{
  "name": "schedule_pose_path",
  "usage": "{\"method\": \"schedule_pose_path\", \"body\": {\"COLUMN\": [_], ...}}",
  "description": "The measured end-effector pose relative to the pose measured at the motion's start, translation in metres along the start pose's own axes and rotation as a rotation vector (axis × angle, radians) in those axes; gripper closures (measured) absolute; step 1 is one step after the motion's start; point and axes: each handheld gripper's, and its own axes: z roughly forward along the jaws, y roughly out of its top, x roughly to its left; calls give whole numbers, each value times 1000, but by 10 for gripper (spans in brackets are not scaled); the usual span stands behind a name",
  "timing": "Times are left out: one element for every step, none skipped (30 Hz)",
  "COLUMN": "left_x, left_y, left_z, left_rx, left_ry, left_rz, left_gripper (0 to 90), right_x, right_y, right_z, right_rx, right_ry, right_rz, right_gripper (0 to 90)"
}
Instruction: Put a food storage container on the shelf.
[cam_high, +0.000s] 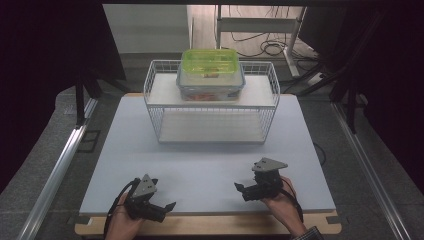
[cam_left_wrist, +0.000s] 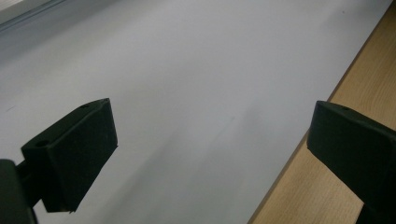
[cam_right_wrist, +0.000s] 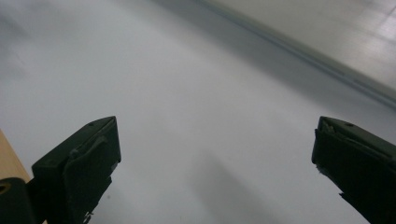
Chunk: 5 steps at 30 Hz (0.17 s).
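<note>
On the wire rack (cam_high: 159, 107) sits a green-lidded clear box (cam_high: 210, 74); both grippers' fingers gape empty.

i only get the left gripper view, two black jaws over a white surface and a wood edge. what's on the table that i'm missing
Observer: A white wire rack stands at the far middle of the table, seen from the high view.
Operator: anything on it
Observer: A clear container with a green lid sits on its top shelf.
Operator: where's the other gripper
Observer: The right gripper rests near the table's front edge, jaws wide apart with nothing between them.
Operator: and mine
Observer: The left gripper is also at the front edge, open and holding nothing.
</note>
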Motion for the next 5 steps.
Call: {"method": "schedule_pose_path", "body": {"left_x": [0, -1, -1, -1, -1], "left_y": [0, 0, 0, 1, 1], "left_z": [0, 1, 1, 1, 1], "left_rx": [4, 9, 10, 8, 5], "left_ry": [0, -1, -3, -3, -4], "left_rz": [5, 10, 12, 12, 11], "left_gripper": [14, 14, 14, 14, 14], "right_x": [0, 1, 1, 1, 1], "right_y": [-3, -5, -7, -9, -9], "right_z": [2, 4, 6, 8, 8], "right_rx": [15, 27, 42, 59, 59], "right_ry": [-2, -3, -5, -7, -7], "right_rz": [-4, -3, -5, -9, -9], "right_gripper": [14, 14, 14, 10, 10]}}
